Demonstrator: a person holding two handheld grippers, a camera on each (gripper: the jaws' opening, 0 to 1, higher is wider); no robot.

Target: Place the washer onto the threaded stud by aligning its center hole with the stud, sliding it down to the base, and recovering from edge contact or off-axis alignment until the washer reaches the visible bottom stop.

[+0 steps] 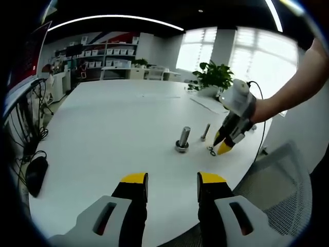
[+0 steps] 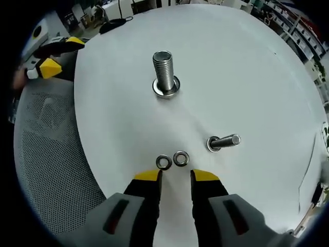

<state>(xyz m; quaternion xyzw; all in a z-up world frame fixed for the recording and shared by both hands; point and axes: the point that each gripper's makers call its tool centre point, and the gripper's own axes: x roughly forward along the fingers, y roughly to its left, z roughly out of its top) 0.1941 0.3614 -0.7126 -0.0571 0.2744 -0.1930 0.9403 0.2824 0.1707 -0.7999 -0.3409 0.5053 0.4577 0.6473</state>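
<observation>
Right yellow-tipped gripper (image 2: 174, 176): parted, empty, over two small steel ring washers (image 2: 172, 160) lying side by side. Left yellow-tipped gripper (image 1: 172, 181): apart, empty. Upright large threaded steel stud (image 2: 165, 73) beyond; smaller bolt (image 2: 224, 142) nearby. White round table (image 2: 247, 77); office shelving, windows behind.

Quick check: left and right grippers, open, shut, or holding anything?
Left gripper: open, holding nothing.
Right gripper: open, empty, poised just short of two washers on the table.
</observation>
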